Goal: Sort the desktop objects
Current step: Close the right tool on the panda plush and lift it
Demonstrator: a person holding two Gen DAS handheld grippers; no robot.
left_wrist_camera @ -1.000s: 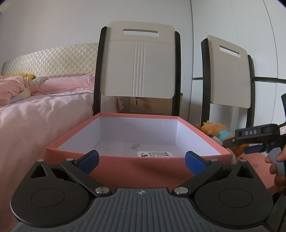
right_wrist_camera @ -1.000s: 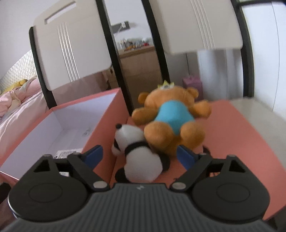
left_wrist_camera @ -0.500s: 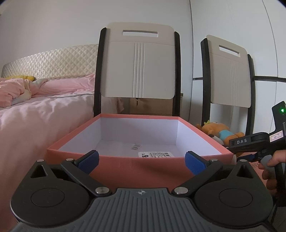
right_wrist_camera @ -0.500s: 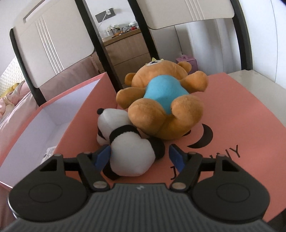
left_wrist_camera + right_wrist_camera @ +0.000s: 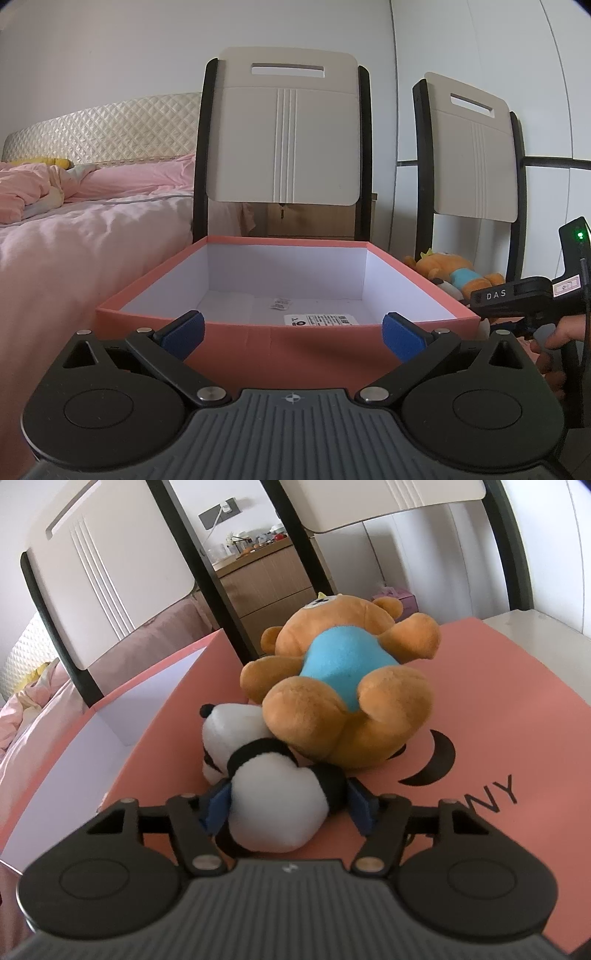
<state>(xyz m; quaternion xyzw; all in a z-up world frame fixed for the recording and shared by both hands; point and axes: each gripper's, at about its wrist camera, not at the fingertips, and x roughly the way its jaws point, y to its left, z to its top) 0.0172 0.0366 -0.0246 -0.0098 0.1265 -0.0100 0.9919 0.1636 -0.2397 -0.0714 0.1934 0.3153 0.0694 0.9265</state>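
A black-and-white panda plush (image 5: 273, 797) lies on a pink box lid (image 5: 498, 701), touching an orange bear plush in a blue shirt (image 5: 343, 690) behind it. My right gripper (image 5: 288, 805) has its blue pads pressed on both sides of the panda's body. An open pink box with a white inside (image 5: 288, 291) stands to the left; it also shows in the right wrist view (image 5: 122, 716). My left gripper (image 5: 291, 332) is open and empty, just in front of the box's near wall. The bear (image 5: 450, 273) and the right gripper's body (image 5: 517, 295) show at right in the left wrist view.
Two white folding chairs (image 5: 284, 133) (image 5: 476, 155) stand behind the box and the lid. A bed with pink bedding (image 5: 74, 236) lies to the left. A wooden cabinet (image 5: 266, 587) stands at the back. A white tabletop (image 5: 532, 624) shows beyond the lid.
My right gripper moved forward and down around the panda, and its jaws closed onto the panda's body. My left gripper stayed open in front of the box.
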